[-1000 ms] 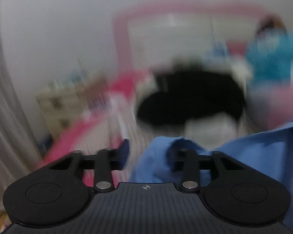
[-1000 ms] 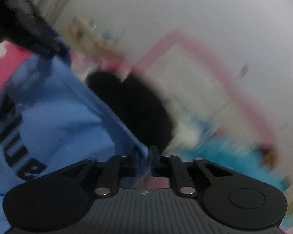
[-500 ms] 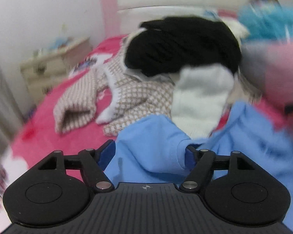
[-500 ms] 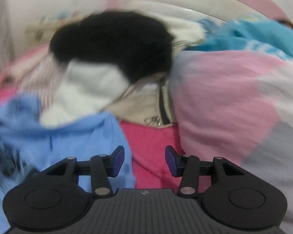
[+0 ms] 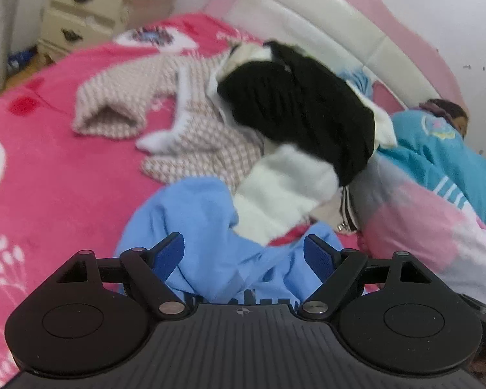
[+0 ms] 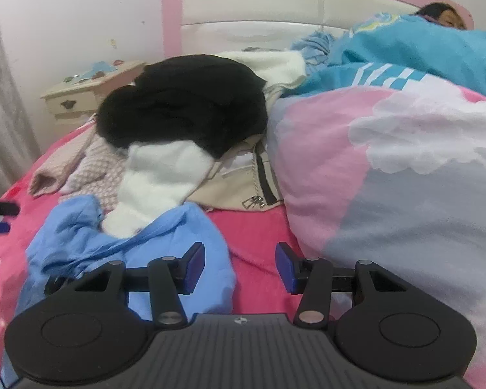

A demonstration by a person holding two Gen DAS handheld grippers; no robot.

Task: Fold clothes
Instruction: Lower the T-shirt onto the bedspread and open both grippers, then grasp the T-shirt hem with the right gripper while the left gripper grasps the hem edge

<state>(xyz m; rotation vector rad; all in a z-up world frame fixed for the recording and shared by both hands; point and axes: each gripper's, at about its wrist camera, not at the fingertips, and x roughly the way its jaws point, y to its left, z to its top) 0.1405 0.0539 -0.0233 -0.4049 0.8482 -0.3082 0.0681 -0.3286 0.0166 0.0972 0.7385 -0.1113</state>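
- a crumpled light blue cotton t-shirt with dark lettering [image 5: 207, 227] lies bunched on a bright pink patterned bedspread [image 5: 55, 175], and serves as the landmark here.
- the left gripper [image 5: 243, 254] hovers right over the shirt, its blue-padded fingers spread wide with cloth below them but nothing pinched.
- the right gripper [image 6: 239, 267] sits at the shirt's right edge, fingers likewise parted and holding nothing; one finger is above the blue cloth, the other above bare bedspread.
- just beyond the shirt, a fluffy white sleeve [image 6: 158, 175] of a black and white fleece garment [image 6: 184, 107] drapes onto it.
- beyond and left of the shirt lies a beige checked knit top [image 5: 191, 129]; right of it is a pink, white and grey quilt [image 6: 388, 168].
- a person under a turquoise blanket [image 6: 405, 52] lies far beyond the shirt, by the pink headboard.
- judgement: the shirt is not folded or flat; the scene fits laying it out for folding.
- the next move likely calls for pinching two edges or shoulders and drawing the cloth flat, clear of the white sleeve.
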